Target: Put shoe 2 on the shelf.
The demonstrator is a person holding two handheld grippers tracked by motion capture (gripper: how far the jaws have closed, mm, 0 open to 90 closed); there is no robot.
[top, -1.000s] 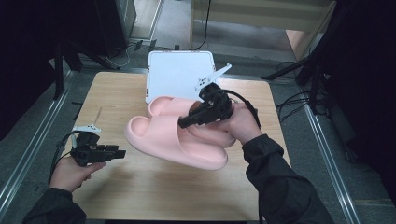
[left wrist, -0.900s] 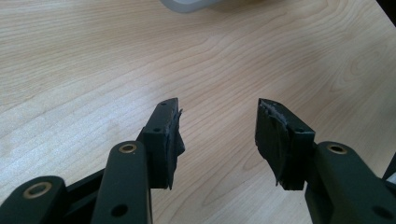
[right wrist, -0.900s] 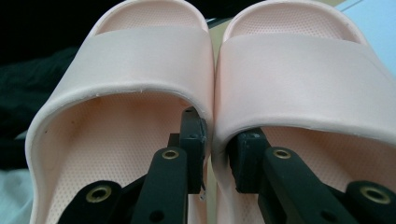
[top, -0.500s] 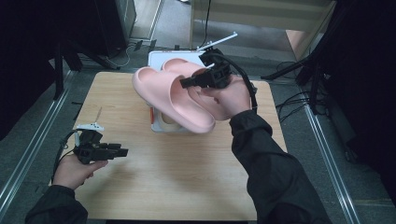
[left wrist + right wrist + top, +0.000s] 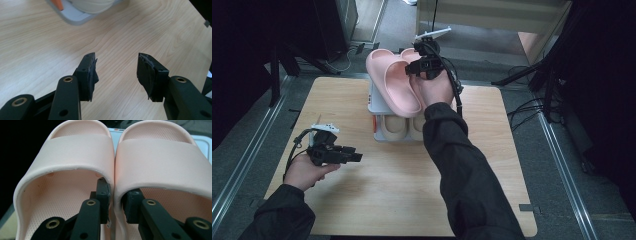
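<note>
My right gripper (image 5: 424,65) is shut on a pair of pink slippers (image 5: 394,80), held in the air over the far end of a grey-white box (image 5: 373,107). In the right gripper view its jaws pinch the two touching inner walls of the left slipper (image 5: 75,152) and the right slipper (image 5: 162,155); the right gripper (image 5: 115,197) sits between the straps. My left gripper (image 5: 357,156) rests low at the table's left side, apart from the box. The left gripper (image 5: 116,72) is open, with nothing between its jaws.
A beige pair of slippers (image 5: 404,126) lies inside the box, which stands at the far middle of the wooden table (image 5: 412,190). The box corner (image 5: 75,17) with an orange tab (image 5: 58,3) lies ahead of the left gripper. Metal rails and cables flank the table.
My right gripper has lifted the pink slippers off the table and carried them away from me, up over the box. The left gripper has stayed put.
</note>
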